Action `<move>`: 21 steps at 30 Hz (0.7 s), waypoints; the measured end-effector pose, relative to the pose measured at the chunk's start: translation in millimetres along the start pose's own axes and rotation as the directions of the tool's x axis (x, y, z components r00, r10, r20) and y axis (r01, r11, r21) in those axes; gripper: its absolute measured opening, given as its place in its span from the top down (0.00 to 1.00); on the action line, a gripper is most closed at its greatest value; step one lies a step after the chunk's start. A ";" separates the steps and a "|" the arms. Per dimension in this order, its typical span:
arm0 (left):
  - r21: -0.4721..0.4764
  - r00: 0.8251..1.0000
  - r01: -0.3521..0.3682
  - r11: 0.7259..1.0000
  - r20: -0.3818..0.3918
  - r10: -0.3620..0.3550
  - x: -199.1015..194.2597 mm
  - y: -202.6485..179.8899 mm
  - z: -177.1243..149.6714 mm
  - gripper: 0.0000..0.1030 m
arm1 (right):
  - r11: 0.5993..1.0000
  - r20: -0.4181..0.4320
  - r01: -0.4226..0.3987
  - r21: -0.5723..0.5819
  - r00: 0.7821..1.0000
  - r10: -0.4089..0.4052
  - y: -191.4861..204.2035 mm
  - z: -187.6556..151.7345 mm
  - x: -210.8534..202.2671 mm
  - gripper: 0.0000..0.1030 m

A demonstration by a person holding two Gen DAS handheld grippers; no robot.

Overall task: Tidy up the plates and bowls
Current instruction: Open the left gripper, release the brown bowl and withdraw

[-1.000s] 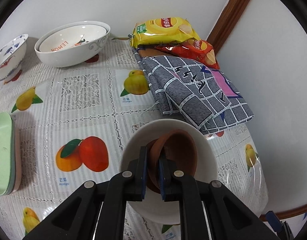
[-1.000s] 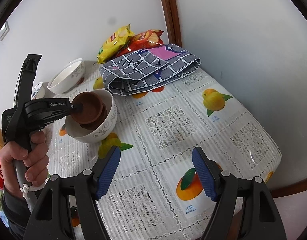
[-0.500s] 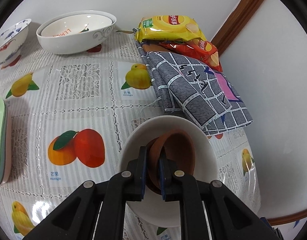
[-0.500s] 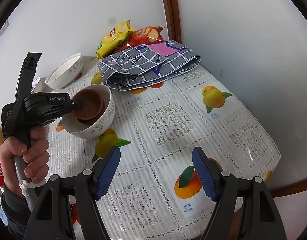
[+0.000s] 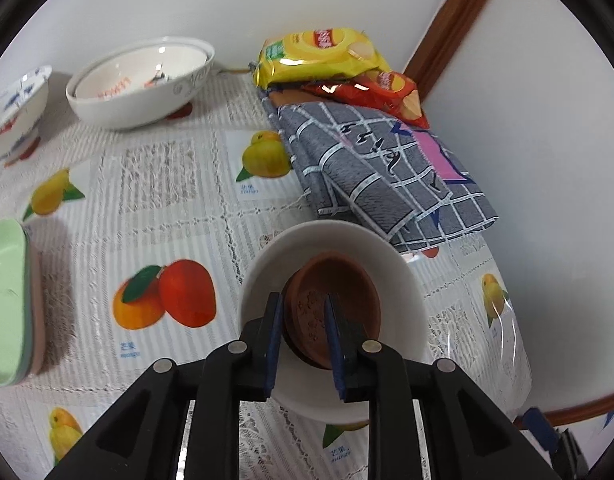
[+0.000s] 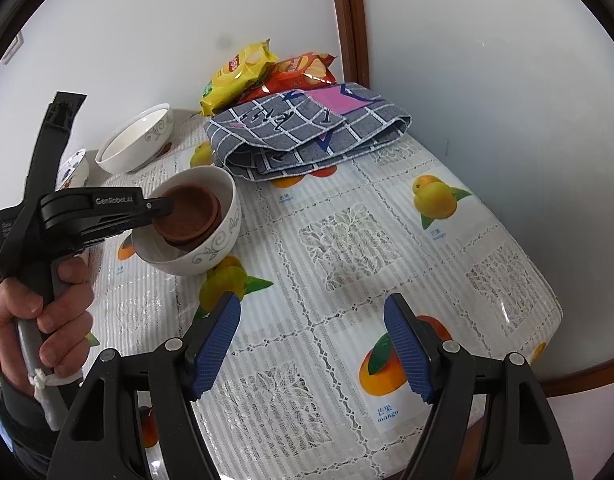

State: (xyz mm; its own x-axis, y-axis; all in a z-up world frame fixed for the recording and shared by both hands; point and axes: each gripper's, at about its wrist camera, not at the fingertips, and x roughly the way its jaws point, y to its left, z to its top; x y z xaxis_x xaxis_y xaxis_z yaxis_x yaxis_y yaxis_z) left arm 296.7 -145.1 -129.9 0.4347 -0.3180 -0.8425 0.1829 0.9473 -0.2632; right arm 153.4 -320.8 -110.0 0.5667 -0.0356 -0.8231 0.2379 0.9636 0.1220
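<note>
A table [image 6: 387, 240] under a fruit-print cloth fills both views, set into a white corner with a brown post [image 6: 353, 20]. Toward that corner lies a folded grey checked towel [image 5: 383, 176], with a yellow chip bag [image 5: 319, 56] and a red chip bag [image 5: 371, 96] behind it against the wall.

At the far left edge of the left wrist view is a stack of plates [image 5: 7, 300], green on top with a pink one under it. At the back stands a big white bowl [image 5: 147, 84] with a smaller one nested inside, and left of it a blue-patterned bowl [image 5: 15, 112].

Just in front of the towel stands a white bowl [image 5: 403, 292] with grey scrollwork on its outer wall. Inside it sit brown bowls [image 5: 347, 292], nested and leaning toward the left gripper.

The left gripper [image 5: 303, 344] reaches into the white bowl, one blue pad on each side of the near rim of the top brown bowl. Its jaws are narrow and opening; the pads stand clear of the rim. A hand [image 6: 47, 320] grasps its handle in the right wrist view.

The right gripper [image 6: 311, 344] hangs over bare cloth near the table's front edge, well apart from the bowls, its jaws wide with nothing between them.
</note>
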 end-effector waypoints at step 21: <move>0.076 0.978 -0.124 0.989 0.180 0.108 -102.8 10.3 -19.8 0.43 | 0.994 0.038 0.071 0.081 0.997 -0.074 16.3 6.7 -48.0 0.22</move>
State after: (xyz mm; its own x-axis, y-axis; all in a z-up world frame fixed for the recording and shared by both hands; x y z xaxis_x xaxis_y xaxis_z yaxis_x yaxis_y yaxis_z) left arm 236.5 -101.9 -55.3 0.6034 -0.2153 -0.7678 0.1941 0.9736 -0.1204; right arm 135.3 -305.1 -64.8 0.5769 -0.1171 -0.8084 0.3407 0.9340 0.1079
